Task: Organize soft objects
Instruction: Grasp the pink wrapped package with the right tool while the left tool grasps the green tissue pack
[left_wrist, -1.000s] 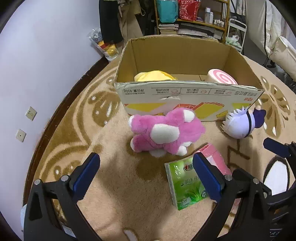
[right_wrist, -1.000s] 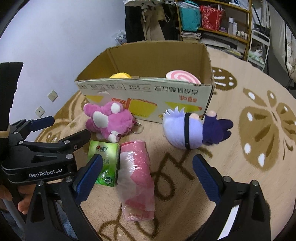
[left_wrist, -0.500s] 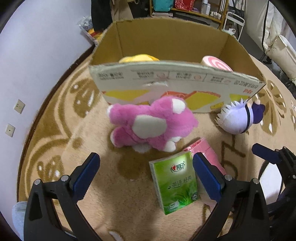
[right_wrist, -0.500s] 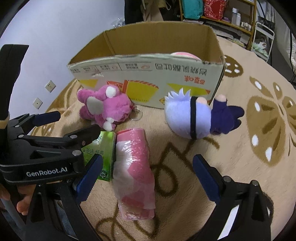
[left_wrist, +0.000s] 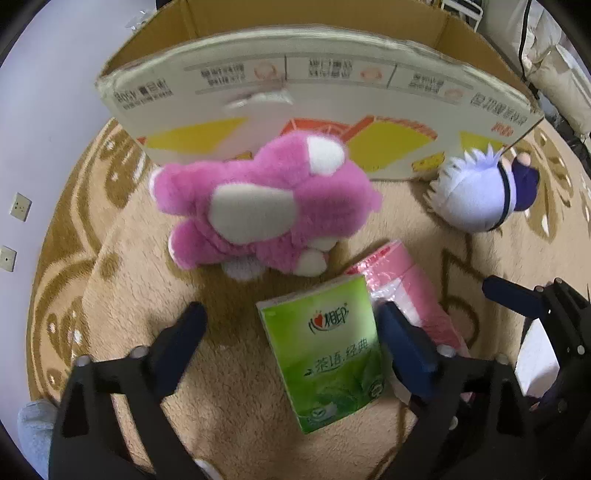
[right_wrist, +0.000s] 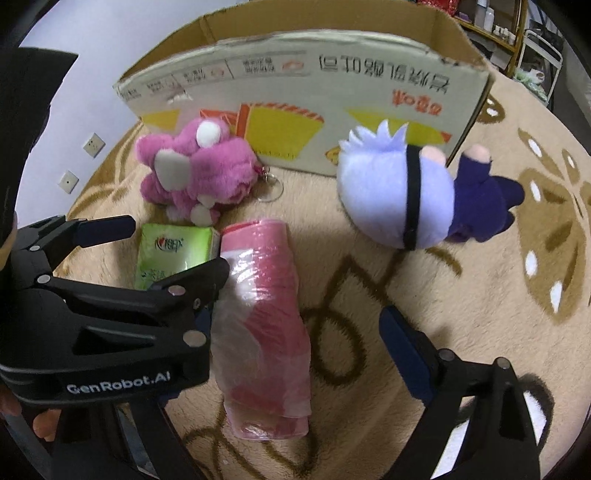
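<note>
1. Nearest the left wrist camera, the left gripper (left_wrist: 288, 332) hangs low over the carpet (left_wrist: 229, 387), fingers spread wide and holding nothing; the green tissue pack (left_wrist: 325, 365) lies flat between them, closer to the right finger.
2. Nearest the right wrist camera, the right gripper (right_wrist: 295, 325) also has its fingers spread, gripping nothing; its left finger is largely hidden behind the left gripper's frame. The pink plastic-wrapped roll (right_wrist: 264, 314) lies lengthwise on the carpet between them.
3. Tissue pack and roll lie side by side, touching or nearly so.
4. Just beyond the tissue pack, the pink plush toy (left_wrist: 266, 203) lies on the carpet against the front wall of the cardboard box (left_wrist: 314, 85); a key ring (right_wrist: 271, 190) trails from it.
5. To the right, the pale purple plush doll (right_wrist: 402, 195) lies near the box's front corner.
6. Box contents cannot be seen.
</note>
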